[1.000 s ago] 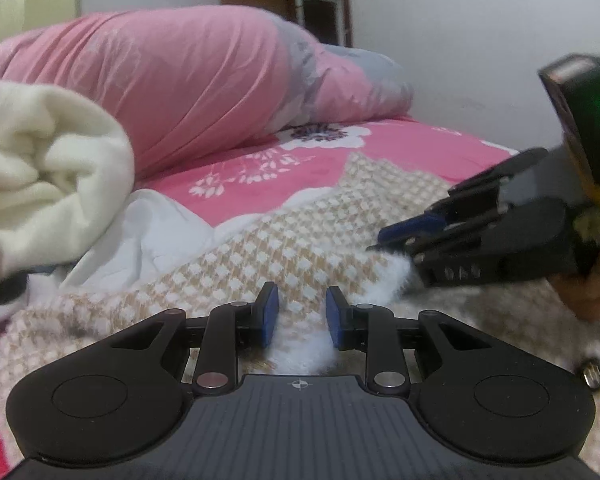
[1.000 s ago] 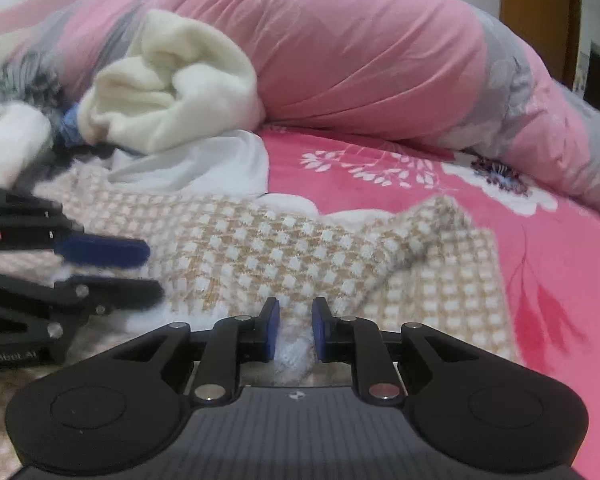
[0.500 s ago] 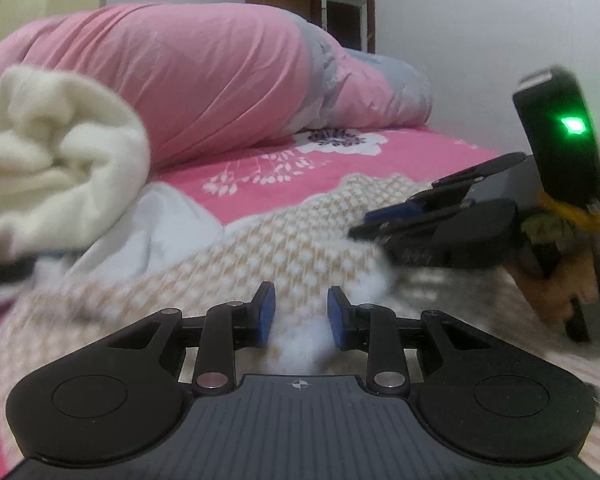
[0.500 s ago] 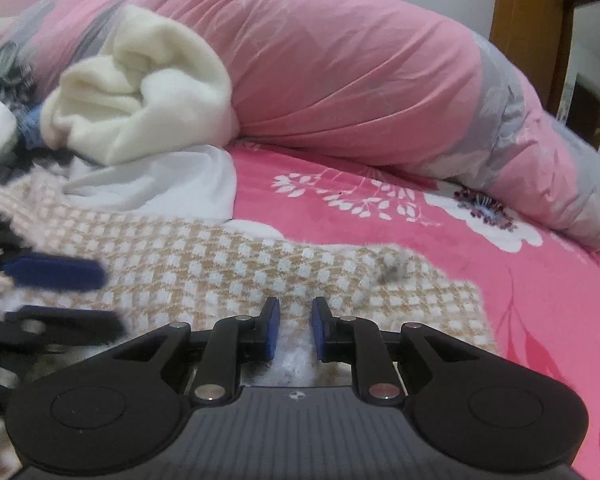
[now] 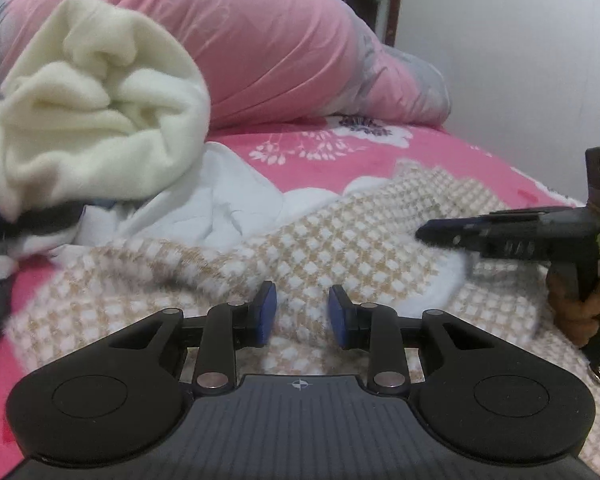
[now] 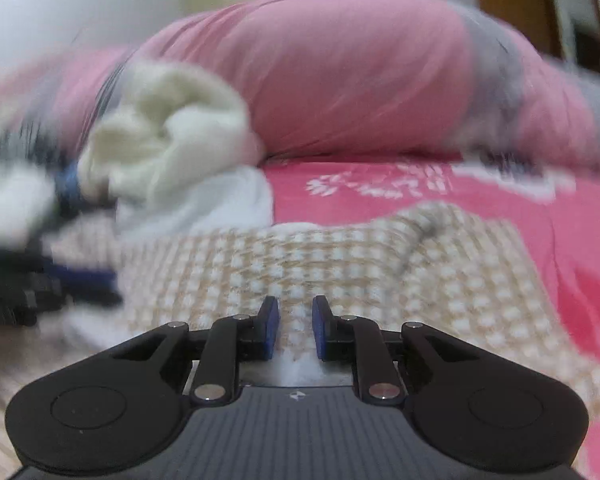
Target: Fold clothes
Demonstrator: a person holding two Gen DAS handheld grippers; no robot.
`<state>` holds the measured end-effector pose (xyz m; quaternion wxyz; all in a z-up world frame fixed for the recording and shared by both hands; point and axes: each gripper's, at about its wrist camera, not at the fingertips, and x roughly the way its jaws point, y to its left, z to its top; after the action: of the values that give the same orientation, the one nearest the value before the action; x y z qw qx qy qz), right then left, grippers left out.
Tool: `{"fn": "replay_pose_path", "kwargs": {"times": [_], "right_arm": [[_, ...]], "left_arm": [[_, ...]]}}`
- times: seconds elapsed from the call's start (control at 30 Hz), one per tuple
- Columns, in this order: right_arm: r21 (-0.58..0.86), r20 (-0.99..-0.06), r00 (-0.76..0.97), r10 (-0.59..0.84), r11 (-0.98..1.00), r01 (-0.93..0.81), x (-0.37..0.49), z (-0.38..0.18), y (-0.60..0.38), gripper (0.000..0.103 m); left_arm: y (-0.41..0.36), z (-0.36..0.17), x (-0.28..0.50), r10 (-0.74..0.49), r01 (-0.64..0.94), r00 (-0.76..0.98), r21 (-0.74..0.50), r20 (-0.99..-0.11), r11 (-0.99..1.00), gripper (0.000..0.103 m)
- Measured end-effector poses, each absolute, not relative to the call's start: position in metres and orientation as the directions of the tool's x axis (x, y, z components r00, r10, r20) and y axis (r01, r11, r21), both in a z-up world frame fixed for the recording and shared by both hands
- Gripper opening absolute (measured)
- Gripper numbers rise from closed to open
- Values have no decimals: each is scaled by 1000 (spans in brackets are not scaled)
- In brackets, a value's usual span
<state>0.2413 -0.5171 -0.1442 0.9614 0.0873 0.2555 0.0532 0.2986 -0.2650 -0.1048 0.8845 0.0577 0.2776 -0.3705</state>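
Sweater checked tan-white, spread on bed | left gripper fingers clamp its fluffy edge | right gripper fingers likewise gripping

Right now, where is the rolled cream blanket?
In the left wrist view the cream blanket lies upper left, against the pink duvet, over a white garment behind the checked garment. The right wrist view shows it left of centre.

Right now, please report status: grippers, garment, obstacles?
Left gripper and right gripper shut on checkered garment. Cream blanket, white cloth lie beyond it.
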Motion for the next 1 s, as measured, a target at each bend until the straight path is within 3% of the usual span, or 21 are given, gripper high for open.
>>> {"fn": "replay_pose_path", "kwargs": {"times": [0.3, 0.37, 0.67, 0.73, 0.83, 0.9, 1.0], "right_arm": [[187, -484, 868, 112, 982, -22, 224, -141, -522, 16], [185, -481, 871, 102, 983, -12, 220, -141, -523, 16], [205, -376, 920, 107, 978, -30, 196, -120, -517, 19], [191, -363, 923, 125, 980, -58, 194, -117, -507, 19], [114, -437, 893, 109, 991, -65, 203, -124, -492, 20], [62, -511, 856, 78, 997, -54, 214, -139, -484, 20], [97, -503, 859, 100, 994, -59, 214, -140, -489, 20]], "left_arm": [[-254, -106, 266, -561, 686, 635, 52, -531, 726, 30], [-244, -104, 259, -539, 666, 647, 56, -540, 744, 30], [-256, -67, 236, -599, 677, 682, 51, -419, 734, 30], [-279, -71, 234, -618, 710, 656, 76, -433, 700, 30], [-307, -97, 243, -566, 723, 609, 96, -555, 684, 31], [-307, -107, 241, -566, 717, 615, 89, -549, 692, 31], [-304, -105, 240, -565, 710, 614, 71, -551, 701, 31]]}}
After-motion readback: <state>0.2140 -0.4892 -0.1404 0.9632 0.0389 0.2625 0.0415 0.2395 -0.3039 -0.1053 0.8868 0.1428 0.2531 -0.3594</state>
